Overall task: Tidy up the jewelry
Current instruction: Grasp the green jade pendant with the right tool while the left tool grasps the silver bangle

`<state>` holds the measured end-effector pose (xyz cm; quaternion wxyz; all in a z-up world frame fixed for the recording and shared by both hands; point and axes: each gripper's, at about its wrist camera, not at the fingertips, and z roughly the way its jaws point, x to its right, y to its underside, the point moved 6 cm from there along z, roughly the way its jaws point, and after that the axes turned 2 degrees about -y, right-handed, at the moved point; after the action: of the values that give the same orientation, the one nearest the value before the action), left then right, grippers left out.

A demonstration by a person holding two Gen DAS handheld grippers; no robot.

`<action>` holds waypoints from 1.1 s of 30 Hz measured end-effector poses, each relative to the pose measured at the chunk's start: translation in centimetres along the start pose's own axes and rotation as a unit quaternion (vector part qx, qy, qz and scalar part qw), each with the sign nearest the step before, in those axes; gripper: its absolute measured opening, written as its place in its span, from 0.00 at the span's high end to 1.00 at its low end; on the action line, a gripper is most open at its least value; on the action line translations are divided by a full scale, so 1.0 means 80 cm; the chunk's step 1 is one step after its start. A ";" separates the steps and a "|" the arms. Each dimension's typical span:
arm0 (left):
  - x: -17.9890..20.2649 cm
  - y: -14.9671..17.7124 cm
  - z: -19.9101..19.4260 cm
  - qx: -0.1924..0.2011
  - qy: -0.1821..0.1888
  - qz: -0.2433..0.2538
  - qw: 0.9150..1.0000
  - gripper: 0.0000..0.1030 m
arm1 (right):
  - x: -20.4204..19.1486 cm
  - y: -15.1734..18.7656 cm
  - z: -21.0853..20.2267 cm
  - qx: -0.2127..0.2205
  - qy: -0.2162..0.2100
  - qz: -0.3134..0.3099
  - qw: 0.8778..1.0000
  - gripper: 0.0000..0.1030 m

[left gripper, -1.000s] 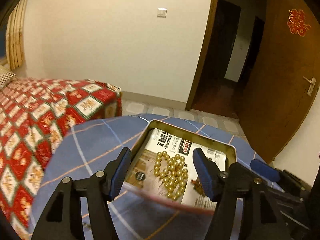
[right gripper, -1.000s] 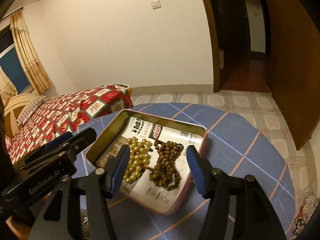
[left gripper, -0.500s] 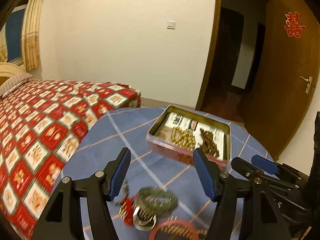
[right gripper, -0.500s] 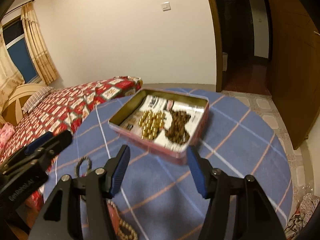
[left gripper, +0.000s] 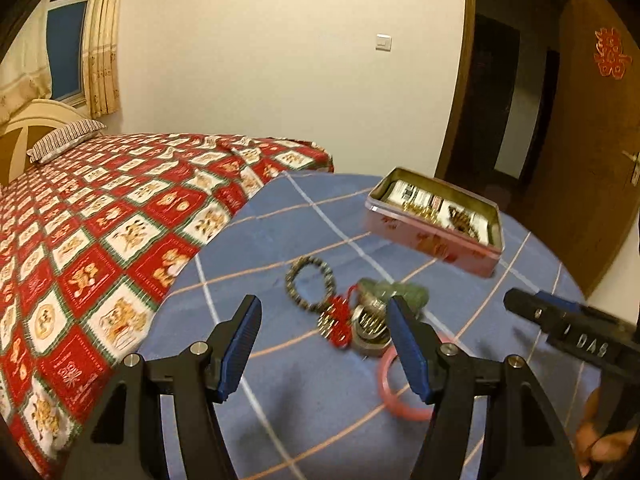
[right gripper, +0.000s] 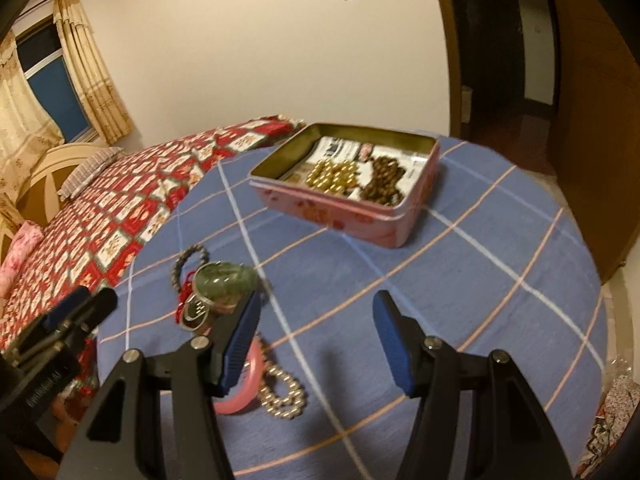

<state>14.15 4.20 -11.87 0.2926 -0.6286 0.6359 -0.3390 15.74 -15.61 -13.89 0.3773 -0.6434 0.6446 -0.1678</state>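
Note:
A pink tin point(left gripper: 472, 254) point(right gripper: 348, 216) stands at the far side of the round blue table and holds gold beads point(right gripper: 334, 174) and brown beads point(right gripper: 382, 188). Loose jewelry lies nearer: a dark bead bracelet point(left gripper: 290, 284) point(right gripper: 180, 260), a green bangle point(left gripper: 408, 290) point(right gripper: 224, 276), silver rings point(left gripper: 370, 326), a red knot charm point(left gripper: 338, 320), a pink bangle point(left gripper: 394, 398) point(right gripper: 246, 384) and a pale bead string point(right gripper: 282, 394). My left gripper point(left gripper: 322, 346) is open and empty just before the pile. My right gripper point(right gripper: 316, 344) is open and empty over bare cloth.
A bed with a red patterned cover point(left gripper: 100, 220) presses against the table's left edge. A brown door point(left gripper: 600, 140) and a dark doorway stand at the right. The blue checked tablecloth point(right gripper: 460, 288) lies between the tin and my right gripper.
Both grippers have pulled back from above the tin toward the near side of the table. The tin now looks far off and the loose jewelry pile has come into view.

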 end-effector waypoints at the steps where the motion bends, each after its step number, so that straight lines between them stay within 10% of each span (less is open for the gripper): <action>1: -0.002 0.004 0.000 -0.001 -0.002 0.003 1.000 0.37 | -0.005 0.002 0.002 -0.003 -0.006 -0.003 1.000 0.40; 25: -0.034 0.024 0.013 -0.017 -0.017 -0.005 1.000 0.37 | -0.063 -0.012 0.114 -0.109 -0.087 0.068 0.988 0.41; 33: -0.038 0.021 0.023 -0.022 -0.014 -0.018 0.999 0.37 | -0.060 -0.015 0.093 -0.100 -0.116 0.060 0.986 0.82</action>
<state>14.69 7.10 -14.47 0.2814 -0.6507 0.6280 -0.3209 21.29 -9.20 -16.64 0.3923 -0.6533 0.6475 -0.0039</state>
